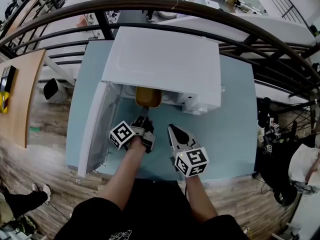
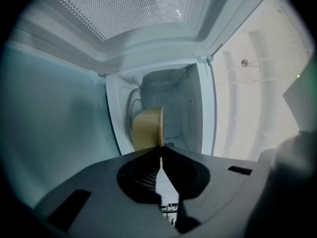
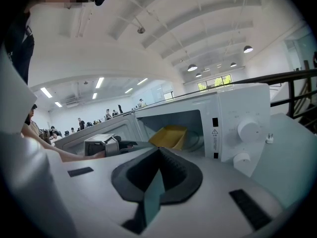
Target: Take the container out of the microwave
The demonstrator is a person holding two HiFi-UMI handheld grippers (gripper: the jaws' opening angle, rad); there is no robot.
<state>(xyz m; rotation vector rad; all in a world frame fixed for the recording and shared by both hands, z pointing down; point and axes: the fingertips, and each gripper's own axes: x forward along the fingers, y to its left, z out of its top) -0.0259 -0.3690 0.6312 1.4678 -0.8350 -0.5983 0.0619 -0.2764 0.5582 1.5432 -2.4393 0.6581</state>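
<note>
- Container point(image 1: 148, 97), yellow and open-topped, sits at the mouth of the microwave point(image 1: 162, 59), tilted, with most of it inside the cavity.
- Left hand-held gripper point(image 1: 142, 118) is clenched on the container's near rim; its own view shows the jaws together, with a thin yellow edge pinched at their tips.
- Microwave door point(image 1: 97, 129) hangs wide open toward the left edge of the surface point(image 1: 235, 109), so the way out looks unobstructed.
- Right hand-held gripper point(image 1: 171, 129) hovers just beside the left one, toward the near edge of the surface, with its jaws closed on nothing.
- Step in hand, as I judge it: the grasp is made and the withdrawal is under way but not finished.
- Next move calls for a straight pull toward the near edge, keeping the container level enough to pass the cavity's lip, then setting it down on the bare surface in front of the microwave.
</note>
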